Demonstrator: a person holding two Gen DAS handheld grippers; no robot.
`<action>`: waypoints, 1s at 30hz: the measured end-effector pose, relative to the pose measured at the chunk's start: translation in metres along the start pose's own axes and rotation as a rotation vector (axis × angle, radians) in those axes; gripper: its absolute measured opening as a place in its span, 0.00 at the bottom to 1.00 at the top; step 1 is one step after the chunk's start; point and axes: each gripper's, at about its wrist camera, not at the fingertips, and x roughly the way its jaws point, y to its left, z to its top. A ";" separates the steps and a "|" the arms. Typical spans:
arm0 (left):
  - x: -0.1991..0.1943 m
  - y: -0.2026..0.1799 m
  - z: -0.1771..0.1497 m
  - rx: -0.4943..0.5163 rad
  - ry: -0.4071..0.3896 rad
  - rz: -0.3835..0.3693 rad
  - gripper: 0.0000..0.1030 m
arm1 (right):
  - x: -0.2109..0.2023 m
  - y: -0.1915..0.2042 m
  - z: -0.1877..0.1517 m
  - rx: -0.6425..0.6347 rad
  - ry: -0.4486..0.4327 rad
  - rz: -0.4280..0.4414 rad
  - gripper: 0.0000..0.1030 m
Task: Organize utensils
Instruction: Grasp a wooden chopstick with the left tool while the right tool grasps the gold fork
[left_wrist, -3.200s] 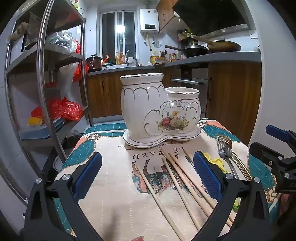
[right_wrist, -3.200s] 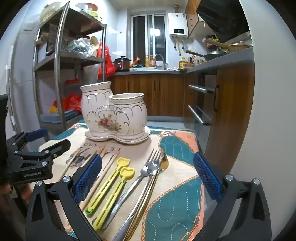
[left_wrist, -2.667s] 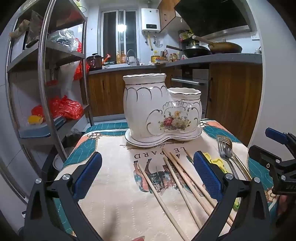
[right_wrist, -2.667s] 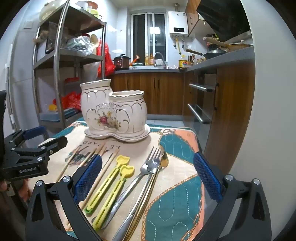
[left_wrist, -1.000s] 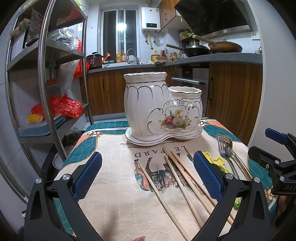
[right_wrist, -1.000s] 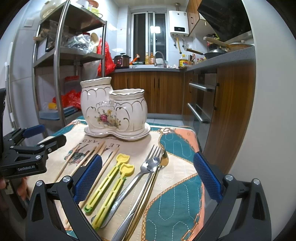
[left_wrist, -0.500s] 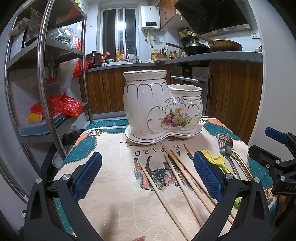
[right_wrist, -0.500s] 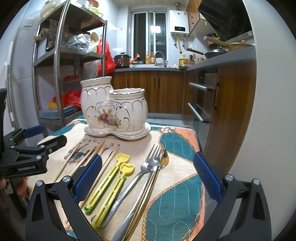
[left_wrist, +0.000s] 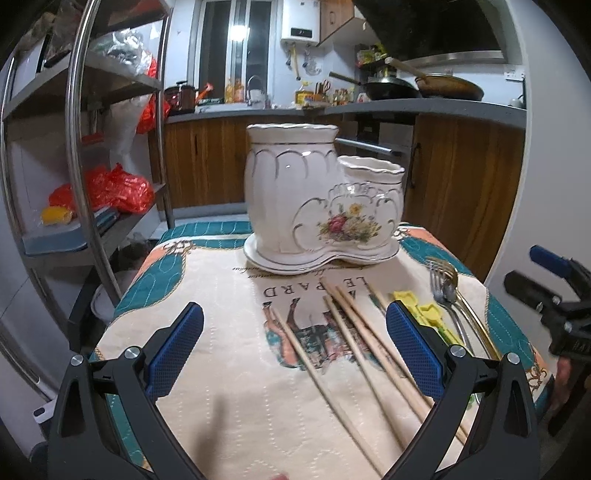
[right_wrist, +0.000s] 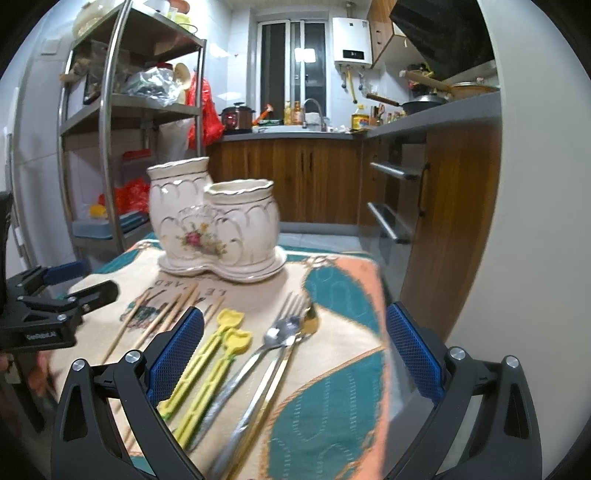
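Chopsticks (left_wrist: 354, 332), yellow plastic utensils (right_wrist: 210, 362) and forks (right_wrist: 280, 332) lie loose on the tabletop (left_wrist: 221, 369), at 6 o'clock from the ceramic holder (left_wrist: 317, 199). Left gripper (left_wrist: 295, 354) and right gripper (right_wrist: 295, 354): jaws wide apart, holding nothing.

Glossy ceramic holder (left_wrist: 317, 199), wooden chopsticks (left_wrist: 354, 332), quilted cloth (left_wrist: 229, 369).

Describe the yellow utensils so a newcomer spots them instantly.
Start at the white floral ceramic utensil holder on the patterned tablecloth. In front lie wooden chopsticks, then two yellow plastic utensils, then metal forks. They are the only bright, plastic pieces.
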 end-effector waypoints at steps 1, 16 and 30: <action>0.000 0.003 0.002 -0.002 0.012 0.000 0.95 | 0.001 -0.003 0.003 0.004 0.019 0.001 0.95; 0.030 0.003 -0.010 0.007 0.354 -0.073 0.48 | 0.068 -0.027 0.018 0.097 0.325 0.050 0.58; 0.047 -0.001 -0.001 0.148 0.404 -0.073 0.10 | 0.104 -0.025 0.024 0.114 0.441 0.060 0.15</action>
